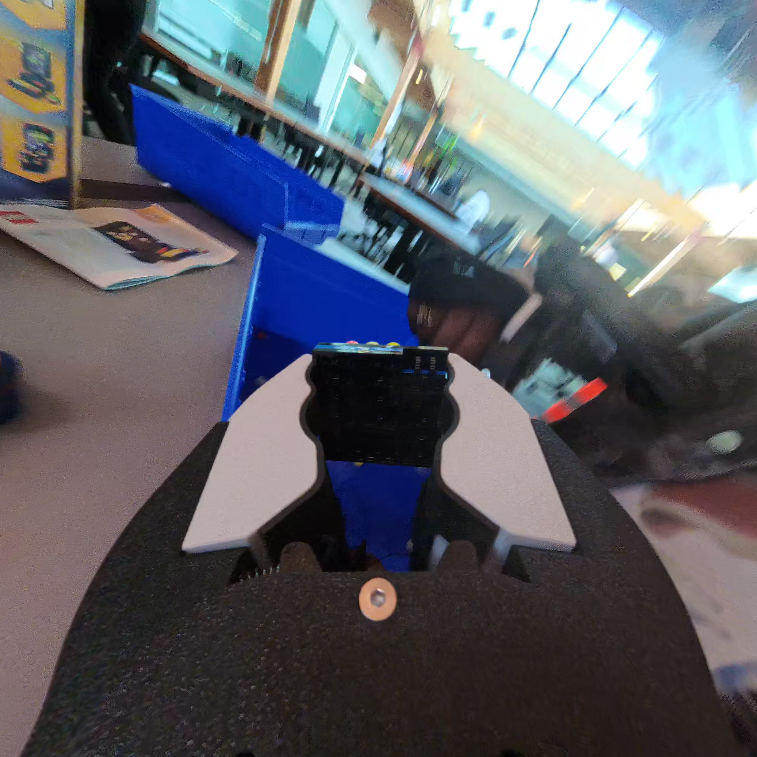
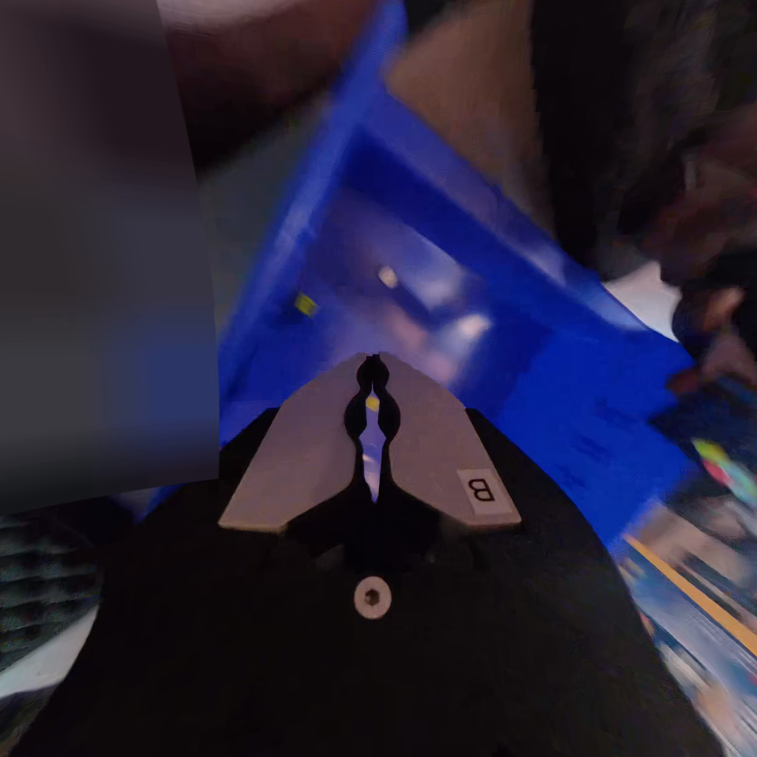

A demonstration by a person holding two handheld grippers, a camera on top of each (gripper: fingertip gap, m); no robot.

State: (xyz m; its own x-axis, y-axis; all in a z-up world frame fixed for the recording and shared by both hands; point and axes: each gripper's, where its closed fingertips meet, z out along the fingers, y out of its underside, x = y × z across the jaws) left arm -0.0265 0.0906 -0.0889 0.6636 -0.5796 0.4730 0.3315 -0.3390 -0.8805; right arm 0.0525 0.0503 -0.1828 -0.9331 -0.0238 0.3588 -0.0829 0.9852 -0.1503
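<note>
Jaws of the left gripper [image 1: 379, 368] clamped on a black brick-built block [image 1: 377, 405], gripped on both sides, studs faintly visible, coloured bits along its top edge. Block sits dead centre of the left wrist view, raised above a blue bin [image 1: 311, 303] that lies just beyond at 12 o'clock. A second blue bin [image 1: 213, 164] stands farther back at 11 o'clock, touching or almost touching the first; cannot tell which. Grey surface [image 1: 102, 409] spreads to 9 o'clock. An open instruction booklet [image 1: 118, 245] lies flat on it at 10 o'clock, with an upright yellow-and-blue product box [image 1: 37, 98] right behind it. Background at 1 to 3 o'clock is motion-blurred: long tables, windows.

Jaws of the right gripper [image 2: 375, 360] nearly closed, tips meeting or almost meeting; a small yellow speck shows in the gap but the blur hides whether anything is gripped. A white sticker [image 2: 483, 489] sits on the right finger. Blue bin [image 2: 573, 401] fills the right wrist view from 12 to 3 o'clock, open side toward the camera, a small yellow piece [image 2: 305, 304] inside at 11 o'clock. Whole view heavily smeared.
</note>
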